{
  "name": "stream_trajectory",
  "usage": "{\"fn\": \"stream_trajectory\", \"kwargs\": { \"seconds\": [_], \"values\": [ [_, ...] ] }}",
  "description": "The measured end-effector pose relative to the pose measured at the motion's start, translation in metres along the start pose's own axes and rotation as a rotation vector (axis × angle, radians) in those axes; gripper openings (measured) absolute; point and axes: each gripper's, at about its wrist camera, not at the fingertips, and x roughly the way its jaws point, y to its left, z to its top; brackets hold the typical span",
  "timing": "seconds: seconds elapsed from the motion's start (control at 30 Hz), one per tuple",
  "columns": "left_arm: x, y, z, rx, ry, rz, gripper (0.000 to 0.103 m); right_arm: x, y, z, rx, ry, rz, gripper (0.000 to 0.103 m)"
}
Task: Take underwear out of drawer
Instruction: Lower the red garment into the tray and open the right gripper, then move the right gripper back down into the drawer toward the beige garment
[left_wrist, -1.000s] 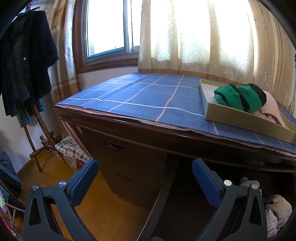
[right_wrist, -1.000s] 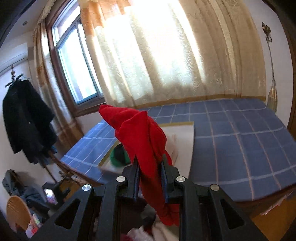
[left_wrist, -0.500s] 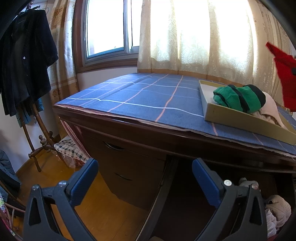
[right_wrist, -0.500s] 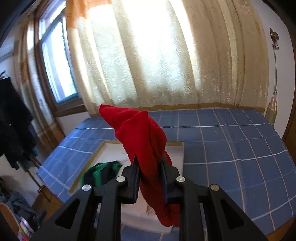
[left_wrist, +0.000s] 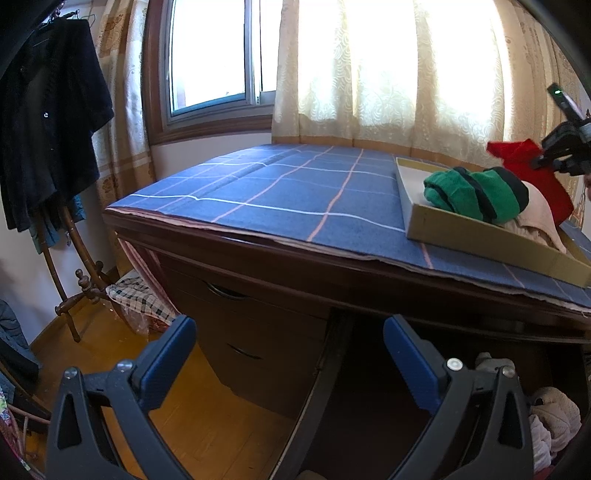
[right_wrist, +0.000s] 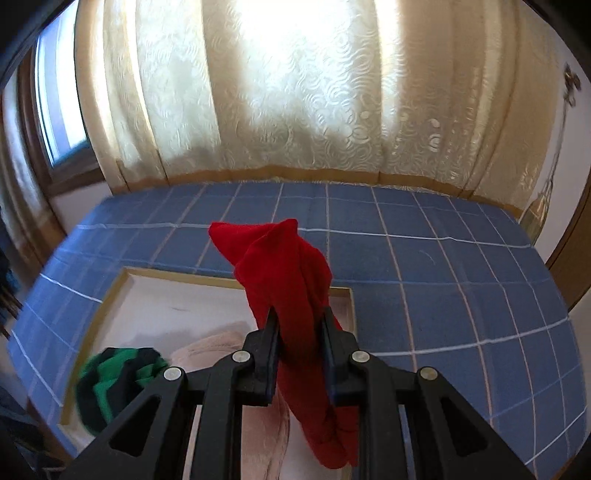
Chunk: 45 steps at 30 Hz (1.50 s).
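Garments in tray (right_wrist: 114, 291): 2 | right tongs (right_wrist: 300, 345) grip red underwear (right_wrist: 288, 273) | left tongs (left_wrist: 290, 354) open, empty

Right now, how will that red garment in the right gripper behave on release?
Likely floppy: the red garment droops past the right gripper fingers. Probably light, so it should crumple softly into the tray, not roll.

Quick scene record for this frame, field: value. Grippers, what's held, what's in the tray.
right gripper: shut on red garment, above the tray
left gripper: open, empty, facing the desk front
tray: on blue checked cloth; holds green-black garment and beige garment
drawer: open, pale clothes inside
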Motion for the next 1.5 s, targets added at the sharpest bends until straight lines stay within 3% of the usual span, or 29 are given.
{"fn": "stream_trajectory", "kwargs": {
  "seconds": [0.2, 0.3, 0.33, 0.37, 0.43, 0.83, 1.2, 1.5],
  "values": [
    [0.001, 0.001, 0.000, -0.005, 0.003, -0.005, 0.103, 0.022, 0.025, -0.003, -0.057, 0.042, -0.003, 0.023],
    [0.001, 0.000, 0.001, -0.004, 0.002, -0.005, 0.103, 0.025, 0.031, -0.003, -0.066, 0.062, -0.012, 0.029],
    [0.001, 0.000, 0.001, -0.004, 0.002, -0.005, 0.103, 0.023, 0.032, -0.002, -0.066, 0.060, -0.009, 0.038],
    [0.002, -0.001, 0.001, -0.004, 0.002, -0.005, 0.103, 0.021, 0.033, -0.002, -0.065, 0.059, 0.001, 0.055],
    [0.001, 0.000, 0.001, -0.005, 0.003, -0.005, 0.103, 0.016, 0.032, -0.001, -0.053, 0.049, 0.039, 0.072],
    [0.002, 0.000, 0.000, -0.004, 0.007, -0.002, 0.103, -0.042, 0.018, -0.026, 0.053, -0.051, 0.207, 0.073],
    [0.001, 0.006, -0.002, -0.007, 0.012, 0.006, 0.103, -0.085, -0.008, -0.082, 0.065, -0.130, 0.268, 0.073],
    [0.002, 0.005, -0.003, 0.017, 0.025, 0.019, 0.103, -0.097, -0.026, -0.118, 0.107, -0.181, 0.249, 0.073]
  ]
}}
